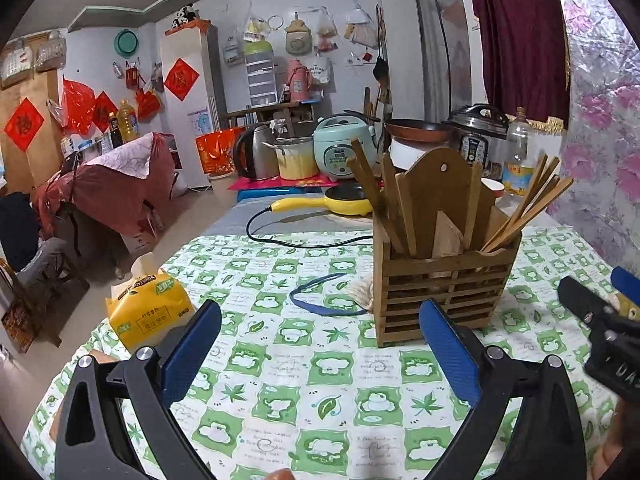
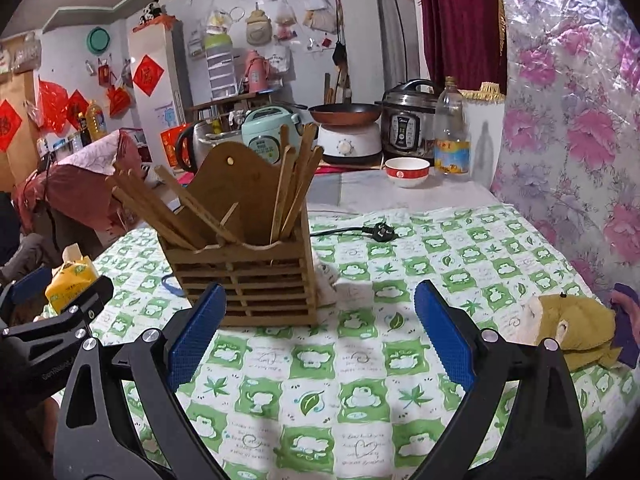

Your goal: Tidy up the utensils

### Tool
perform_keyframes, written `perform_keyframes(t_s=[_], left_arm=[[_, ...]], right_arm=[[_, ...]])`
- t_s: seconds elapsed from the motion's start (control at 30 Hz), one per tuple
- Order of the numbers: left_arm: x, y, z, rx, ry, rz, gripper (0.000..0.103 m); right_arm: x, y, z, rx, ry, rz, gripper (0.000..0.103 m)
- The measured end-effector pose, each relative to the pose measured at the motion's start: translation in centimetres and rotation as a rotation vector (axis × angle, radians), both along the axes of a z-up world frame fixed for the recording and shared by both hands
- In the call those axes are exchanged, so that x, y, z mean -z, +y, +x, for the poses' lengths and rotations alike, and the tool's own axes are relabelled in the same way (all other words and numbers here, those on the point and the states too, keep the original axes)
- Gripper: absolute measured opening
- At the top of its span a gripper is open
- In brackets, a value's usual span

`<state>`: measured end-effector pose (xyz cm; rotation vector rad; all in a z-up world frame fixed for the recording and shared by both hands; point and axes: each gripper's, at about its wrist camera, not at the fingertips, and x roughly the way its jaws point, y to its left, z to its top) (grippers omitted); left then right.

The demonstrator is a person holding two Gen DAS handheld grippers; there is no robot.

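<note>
My left gripper (image 1: pixel 320 344) and right gripper (image 2: pixel 320 328) both hang spread wide and empty above the green checked tablecloth (image 2: pixel 360 400). The wooden holder (image 1: pixel 444 284) stands upright just ahead, chopsticks (image 2: pixel 292 184) leaning in its two compartments, with what may be a spatula (image 1: pixel 448 236) between them.

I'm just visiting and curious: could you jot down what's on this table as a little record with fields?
Surface: green-and-white tablecloth
Holder: slatted wooden utensil holder, upright
Contents: wooden chopsticks leaning out both sides
Left gripper: open, empty
Right gripper: open, empty
Nearby: yellow tissue pack, blue band, red-and-white bowl, plush toy
</note>
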<state>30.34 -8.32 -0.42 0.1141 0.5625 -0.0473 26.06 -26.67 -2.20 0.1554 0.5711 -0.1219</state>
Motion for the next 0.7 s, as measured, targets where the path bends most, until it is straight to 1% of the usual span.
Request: perform_keyframes(t_s=[0.23,0.33,0.47,0.6,0.7], left_arm=[[-0.5,0.2,-0.4,-0.003,-0.01,0.0,0.097],[-0.6,0.5,-0.4,0.003,-0.01,-0.02,0.097],[-1.0,0.9,-1.0,0.006,-0.038,-0.041,0.097],[-1.2,0.5,-1.4,-0.003,-0.061,-0.018,0.097],[-1.2,0.4,-1.4,-0.001,-0.058,-0.012,0.097]], right_arm=[[-0.5,0.5,-0.5,0.009,-0.014,-0.024,0.096],[-0.7,0.5,-0.7,0.012,-0.026,-0.027,0.096],[-0.9,0.7,-1.0,0.011,-0.041,-0.035,0.096],[-1.0,1.0,-1.2,0.009,-0.047,-0.048,0.096],[-1.0,1.1,-1.2,0.01,-0.047,-0.05,0.096]])
